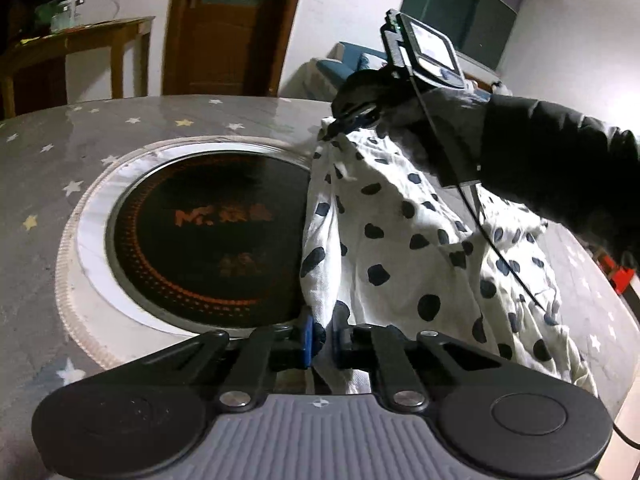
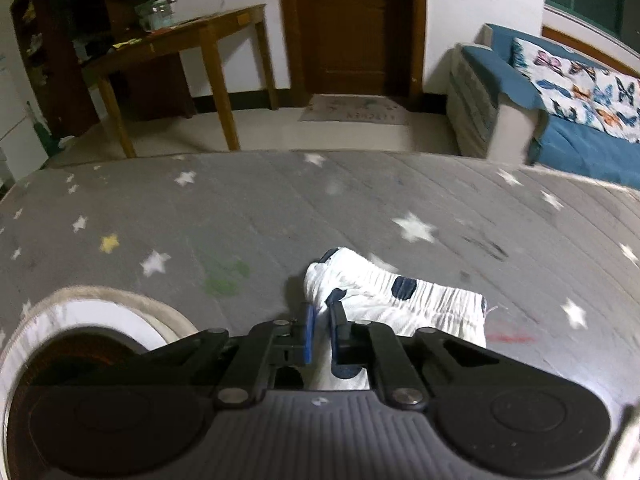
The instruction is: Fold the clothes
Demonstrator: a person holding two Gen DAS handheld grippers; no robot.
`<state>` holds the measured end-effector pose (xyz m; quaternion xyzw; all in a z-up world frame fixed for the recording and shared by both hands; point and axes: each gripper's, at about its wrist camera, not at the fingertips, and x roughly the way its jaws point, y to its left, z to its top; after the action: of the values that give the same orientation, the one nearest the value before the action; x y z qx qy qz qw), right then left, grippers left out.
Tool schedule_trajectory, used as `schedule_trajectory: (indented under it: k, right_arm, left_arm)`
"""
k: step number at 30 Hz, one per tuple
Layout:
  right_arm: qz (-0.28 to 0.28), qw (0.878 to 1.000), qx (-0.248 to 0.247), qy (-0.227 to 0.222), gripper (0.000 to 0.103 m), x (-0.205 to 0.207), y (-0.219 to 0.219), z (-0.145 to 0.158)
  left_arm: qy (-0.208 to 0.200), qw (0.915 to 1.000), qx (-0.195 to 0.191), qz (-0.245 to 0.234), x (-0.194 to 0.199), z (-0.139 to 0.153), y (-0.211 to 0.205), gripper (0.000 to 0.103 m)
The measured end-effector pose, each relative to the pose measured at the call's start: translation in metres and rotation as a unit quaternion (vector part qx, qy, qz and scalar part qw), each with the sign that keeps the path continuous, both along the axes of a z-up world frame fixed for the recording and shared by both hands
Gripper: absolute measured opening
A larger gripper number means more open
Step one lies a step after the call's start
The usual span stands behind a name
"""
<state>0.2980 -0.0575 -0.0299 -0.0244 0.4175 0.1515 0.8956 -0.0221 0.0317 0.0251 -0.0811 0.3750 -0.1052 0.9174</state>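
the white garment with dark blue spots hangs lifted between both claws above the grey star-printed counter, its lower folds trailing onto the counter at the right. the left claw is at the near edge of the left wrist view, its blue pads pressed together on a bunched edge of the cloth. the right claw, held by a dark-gloved hand in a black sleeve, is farther off and higher, pinching the garment's far upper corner. in the right wrist view the right claw is likewise clamped on a gathered, ribbed-looking edge of the garment, which juts out beyond the pads over the counter. a round black cooktop with orange markings, ringed in white, is set into the counter just left of the garment. beyond the counter stand a wooden door, a wooden side table and a blue sofa.
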Motion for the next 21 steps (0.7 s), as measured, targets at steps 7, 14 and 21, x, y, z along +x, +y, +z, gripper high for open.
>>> schedule_trajectory:
  k: [7, 14, 21]
  right_arm:
    - [0.034, 0.999, 0.003, -0.021, 0.007, 0.013, 0.056, 0.002]
    - [0.058, 0.998, -0.005, -0.005, 0.021, 0.016, 0.077, 0.001]
    - [0.058, 0.998, -0.025, -0.018, 0.030, -0.008, 0.039, 0.030]
  left_arm:
    - [0.000, 0.9993, -0.001, 0.039, 0.002, 0.002, 0.018, 0.010]
    - [0.013, 0.9984, 0.003, 0.056, 0.002, 0.000, 0.021, 0.016]
    - [0.000, 0.9978, 0.010, 0.065, -0.002, 0.007, 0.019, 0.027]
